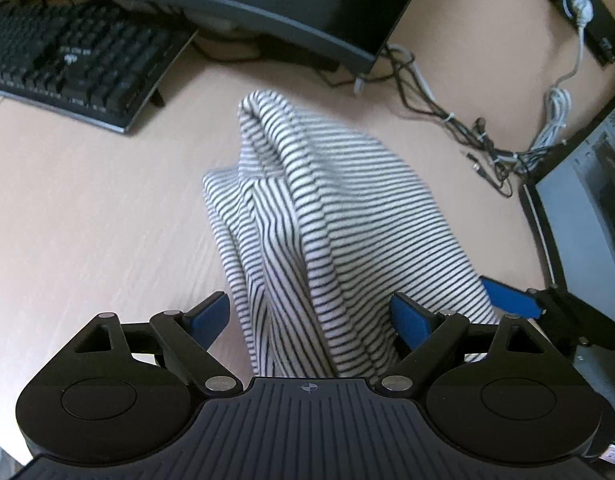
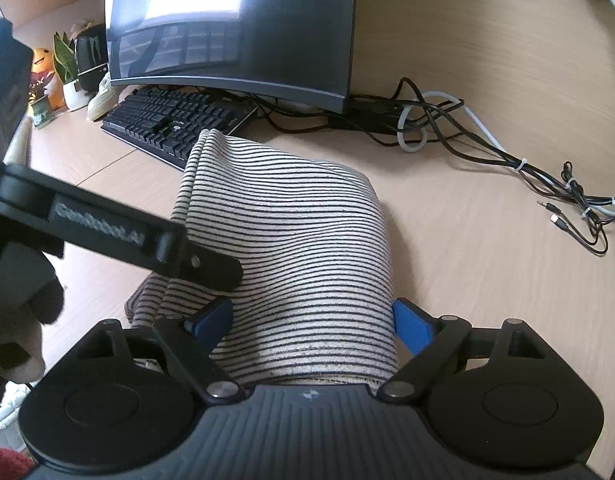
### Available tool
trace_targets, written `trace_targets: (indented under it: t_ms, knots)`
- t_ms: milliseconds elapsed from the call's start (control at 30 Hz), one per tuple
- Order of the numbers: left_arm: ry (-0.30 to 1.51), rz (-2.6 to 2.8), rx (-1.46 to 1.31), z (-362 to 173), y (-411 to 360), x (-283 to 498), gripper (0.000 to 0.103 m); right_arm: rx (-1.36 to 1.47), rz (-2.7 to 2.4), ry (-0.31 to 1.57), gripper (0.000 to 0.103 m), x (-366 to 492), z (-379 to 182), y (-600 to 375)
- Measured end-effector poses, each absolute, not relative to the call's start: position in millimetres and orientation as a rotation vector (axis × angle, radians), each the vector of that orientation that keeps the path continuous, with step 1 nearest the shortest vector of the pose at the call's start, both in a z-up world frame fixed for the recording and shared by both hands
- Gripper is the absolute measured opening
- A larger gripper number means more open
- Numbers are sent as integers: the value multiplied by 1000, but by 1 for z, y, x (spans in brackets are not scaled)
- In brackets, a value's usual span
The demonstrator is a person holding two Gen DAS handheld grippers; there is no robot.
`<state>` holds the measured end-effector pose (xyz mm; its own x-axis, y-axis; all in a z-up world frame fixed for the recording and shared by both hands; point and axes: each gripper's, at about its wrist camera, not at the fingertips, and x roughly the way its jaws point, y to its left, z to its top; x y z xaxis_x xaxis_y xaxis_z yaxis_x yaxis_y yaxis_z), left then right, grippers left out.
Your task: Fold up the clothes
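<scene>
Striped garment (image 1: pixel 327 216) bunched lengthwise on worktop (image 1: pixel 87 220) toward keyboard (image 1: pixel 67 60), lying between spread left tongs (image 1: pixel 309 320) and spread right tongs (image 2: pixel 311 324), neither pinching.

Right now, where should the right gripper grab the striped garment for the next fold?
Probably the near hem of the striped garment, which already lies between the open right gripper. Come from the near side: that edge is flat and layered, while the far end is bunched towards the keyboard.

The garment (image 2: pixel 291 232) was laid on the desk (image 2: pixel 487 260), with keyboard (image 2: pixel 167 120) and monitor (image 2: pixel 235 28) beyond, cables (image 2: pixel 467 136) far right
</scene>
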<state>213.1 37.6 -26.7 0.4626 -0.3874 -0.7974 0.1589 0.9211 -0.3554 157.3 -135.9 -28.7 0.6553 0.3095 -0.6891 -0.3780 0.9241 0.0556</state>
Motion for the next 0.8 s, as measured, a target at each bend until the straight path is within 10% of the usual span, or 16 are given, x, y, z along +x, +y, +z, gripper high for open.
trace_targets:
  t_ms: [800]
  knots:
    - [994,-351,-206,-25,38,208,82,329,482,787,92,216,-15,-207]
